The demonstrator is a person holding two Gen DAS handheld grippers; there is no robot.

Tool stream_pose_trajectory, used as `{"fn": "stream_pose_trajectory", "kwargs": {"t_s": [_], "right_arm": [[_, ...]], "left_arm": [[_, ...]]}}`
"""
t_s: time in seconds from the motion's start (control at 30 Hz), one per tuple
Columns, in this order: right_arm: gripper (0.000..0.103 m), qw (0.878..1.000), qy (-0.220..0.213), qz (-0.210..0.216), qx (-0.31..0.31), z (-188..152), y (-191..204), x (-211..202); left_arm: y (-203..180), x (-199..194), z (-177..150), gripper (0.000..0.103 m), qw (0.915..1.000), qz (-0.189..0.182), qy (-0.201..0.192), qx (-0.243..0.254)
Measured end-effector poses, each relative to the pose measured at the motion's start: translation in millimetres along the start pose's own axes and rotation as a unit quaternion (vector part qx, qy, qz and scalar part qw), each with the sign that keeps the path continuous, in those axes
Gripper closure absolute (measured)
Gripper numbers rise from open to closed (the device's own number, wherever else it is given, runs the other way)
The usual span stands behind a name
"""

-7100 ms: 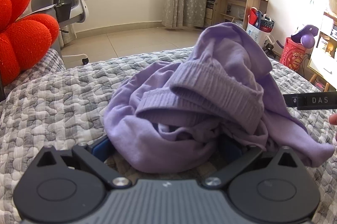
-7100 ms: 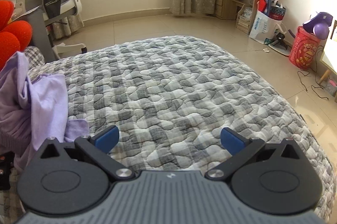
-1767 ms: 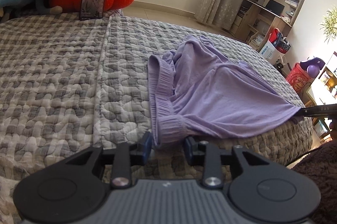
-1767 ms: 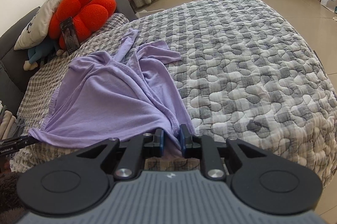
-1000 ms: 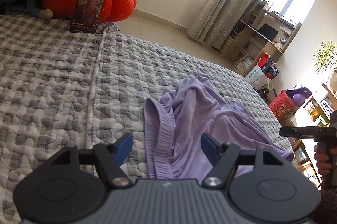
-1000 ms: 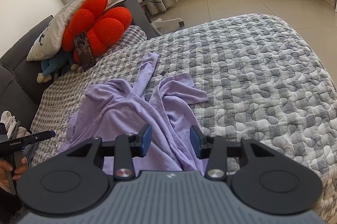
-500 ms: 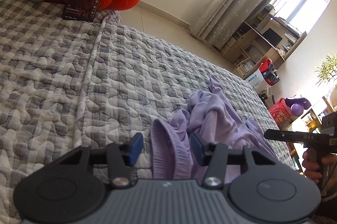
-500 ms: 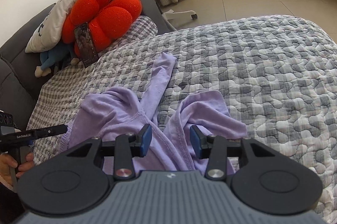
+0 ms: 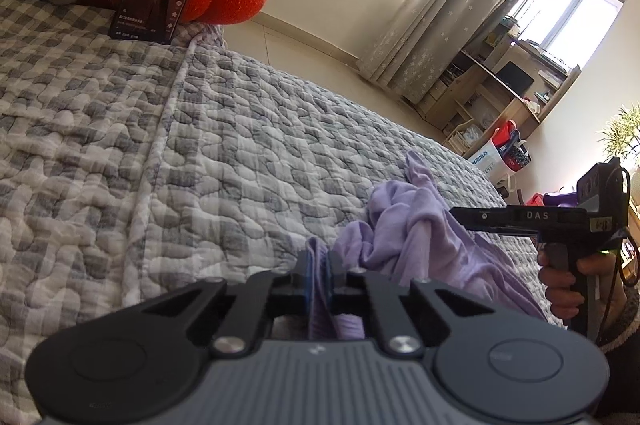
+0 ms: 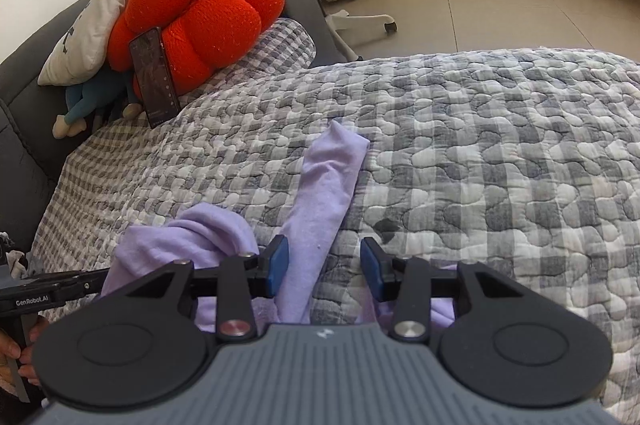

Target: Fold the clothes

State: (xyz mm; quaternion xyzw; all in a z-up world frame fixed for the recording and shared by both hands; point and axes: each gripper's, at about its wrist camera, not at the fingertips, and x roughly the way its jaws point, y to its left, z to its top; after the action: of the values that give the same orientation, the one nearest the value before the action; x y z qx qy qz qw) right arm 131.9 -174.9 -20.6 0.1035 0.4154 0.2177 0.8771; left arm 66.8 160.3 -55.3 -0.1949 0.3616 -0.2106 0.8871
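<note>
Left tongs [image 9: 319, 271] clamped together on the ribbed hem of the purple garment [image 9: 416, 237], bunched near the bed's [image 9: 240, 145] front edge. Right tongs [image 10: 322, 267] apart, nothing pinched, hovering low over a sleeve [image 10: 328, 185]. Sleeve's long axis running straight away from those tongs, its near end between the pads, so right hand clearly nearer for the coming pinch
</note>
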Motion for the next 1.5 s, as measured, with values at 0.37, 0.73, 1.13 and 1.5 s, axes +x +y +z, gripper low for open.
{"fn": "stream_pose_trajectory", "kwargs": {"t_s": [0.37, 0.73, 1.13, 1.5], "right_arm": [[0.095, 0.998, -0.036, -0.046, -0.027, 12.4, 13.5, 24.8], [0.096, 0.987, -0.12, -0.109, -0.002, 23.0, -7.4, -6.6], [0.096, 0.958, -0.206, -0.198, 0.041, 35.2, -44.5, -30.2], [0.096, 0.919, -0.264, -0.285, 0.068, 41.6, -79.1, -47.5]], "left_arm": [[0.4, -12.9, 8.0, 0.099, 0.9964, 0.058, -0.056, 0.024], [32.2, -37.4, 40.2, 0.099, 0.9836, 0.128, -0.126, 0.022], [46.7, -20.9, 87.9, 0.099, 0.966, 0.195, -0.164, 0.041], [64.2, 5.8, 120.4, 0.099, 0.9546, 0.238, -0.177, 0.026]]}}
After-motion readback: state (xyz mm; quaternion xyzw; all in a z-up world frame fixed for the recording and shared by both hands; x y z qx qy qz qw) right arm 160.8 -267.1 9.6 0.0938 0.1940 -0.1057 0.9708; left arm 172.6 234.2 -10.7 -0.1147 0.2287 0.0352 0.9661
